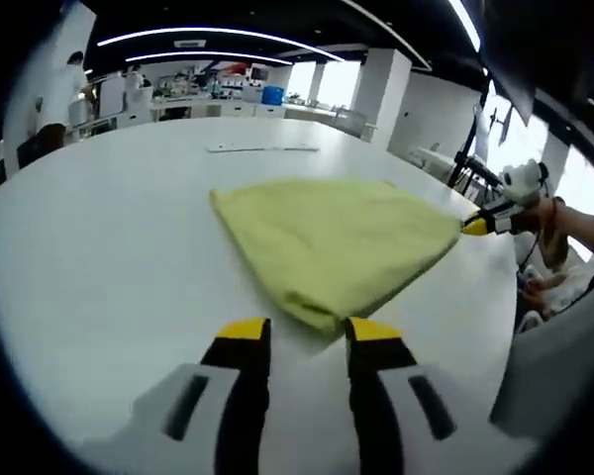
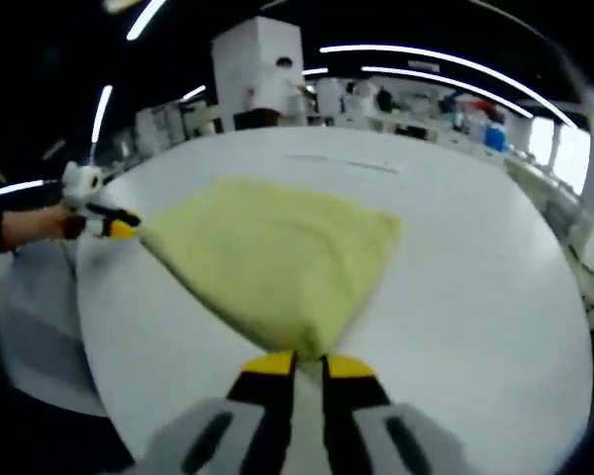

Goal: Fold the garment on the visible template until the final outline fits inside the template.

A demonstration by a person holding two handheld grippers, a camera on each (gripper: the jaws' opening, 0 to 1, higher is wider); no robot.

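White table carries the yellow garment, folded roughly triangular, lying flat mid-table. Left gripper sits at the garment's near corner, jaws apart, the cloth tip between the yellow tips but seemingly not pinched. Right gripper has its jaws nearly together at the opposite corner; whether it pinches the cloth I cannot tell.

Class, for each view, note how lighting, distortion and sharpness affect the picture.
Left gripper view: fisheye curves the white table edge; bright windows at upper right blow out; the yellow cloth is evenly lit with faint shadow; the tongs look slightly soft. Right gripper view: ceiling light strips bend into arcs; overall softer, with blurred background.
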